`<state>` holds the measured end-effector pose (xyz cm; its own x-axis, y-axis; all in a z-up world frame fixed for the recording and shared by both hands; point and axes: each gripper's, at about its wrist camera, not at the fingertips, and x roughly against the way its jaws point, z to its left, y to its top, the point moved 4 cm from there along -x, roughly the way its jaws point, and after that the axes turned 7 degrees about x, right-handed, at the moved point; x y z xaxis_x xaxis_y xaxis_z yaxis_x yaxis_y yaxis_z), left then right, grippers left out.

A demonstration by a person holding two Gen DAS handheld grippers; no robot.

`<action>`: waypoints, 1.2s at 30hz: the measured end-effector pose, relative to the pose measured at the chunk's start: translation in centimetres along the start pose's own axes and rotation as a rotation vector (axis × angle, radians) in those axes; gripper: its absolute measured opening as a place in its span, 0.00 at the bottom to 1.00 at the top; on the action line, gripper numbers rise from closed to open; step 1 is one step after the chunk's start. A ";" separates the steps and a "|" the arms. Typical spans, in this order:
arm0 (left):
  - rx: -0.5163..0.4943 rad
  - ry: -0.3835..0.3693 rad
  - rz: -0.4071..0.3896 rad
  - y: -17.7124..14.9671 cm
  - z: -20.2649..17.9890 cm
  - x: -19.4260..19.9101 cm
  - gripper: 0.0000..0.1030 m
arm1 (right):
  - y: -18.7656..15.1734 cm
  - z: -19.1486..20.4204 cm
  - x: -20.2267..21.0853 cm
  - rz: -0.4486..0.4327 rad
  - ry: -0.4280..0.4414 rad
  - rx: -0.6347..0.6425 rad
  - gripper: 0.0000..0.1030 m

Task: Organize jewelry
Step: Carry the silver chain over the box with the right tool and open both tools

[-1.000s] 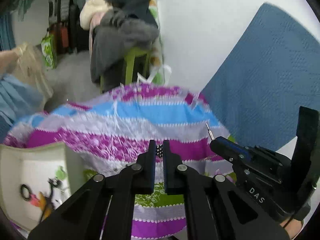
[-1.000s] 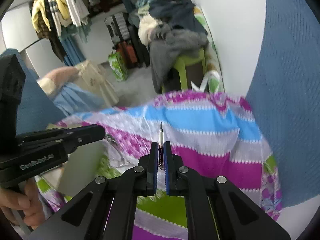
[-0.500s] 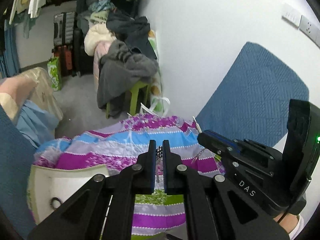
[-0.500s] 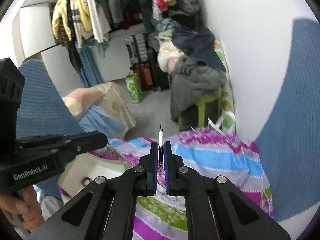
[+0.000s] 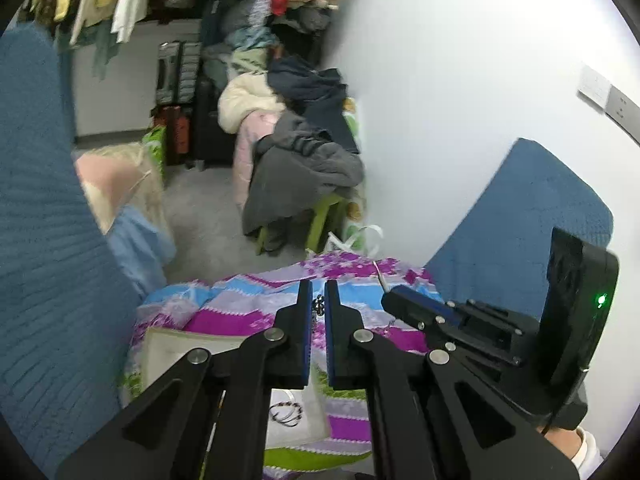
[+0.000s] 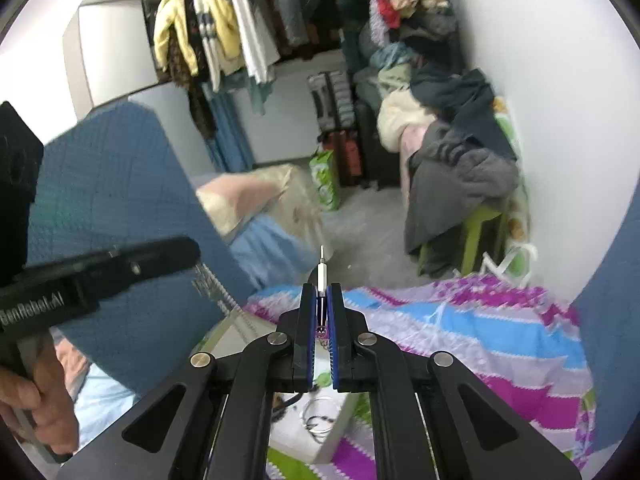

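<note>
White wall, grey floor, clothes rack, green stool.

Two tongs: left tongs, right tongs; one box; one striped cloth.

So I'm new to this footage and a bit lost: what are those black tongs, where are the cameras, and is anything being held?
No robot: a person holds two black hand-held tools, one per hand. Each round picture comes from a camera on one tool, looking along its fingers. The left gripper is shut on a string of small dark metal beads; the right gripper is shut on a thin silver pin-like piece. Below lie a purple, blue and white striped cloth and a shallow white tray with a beaded ring.
</note>
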<state>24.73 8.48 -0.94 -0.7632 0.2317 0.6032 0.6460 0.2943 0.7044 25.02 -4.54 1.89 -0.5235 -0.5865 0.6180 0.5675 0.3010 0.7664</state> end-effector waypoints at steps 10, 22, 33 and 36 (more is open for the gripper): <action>0.094 0.045 0.084 -4.8 7.8 -3.8 0.05 | -5.9 1.8 -6.2 0.144 0.017 -0.023 0.04; 0.129 0.082 0.205 -10.4 12.7 -8.4 0.05 | -11.4 2.2 -11.3 0.288 -0.021 -0.015 0.04; 0.142 0.111 0.254 -11.7 14.1 -9.6 0.06 | -12.0 1.8 -11.7 0.316 -0.036 -0.064 0.08; 0.134 0.125 0.242 -11.0 13.8 -9.0 0.25 | -11.1 1.5 -11.0 0.295 -0.044 -0.075 0.25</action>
<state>24.25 15.96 -19.30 -0.5741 0.1971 0.7947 0.7951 0.3660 0.4836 23.49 -0.30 -13.10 -0.3557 -0.4485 0.8199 0.7432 0.3963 0.5392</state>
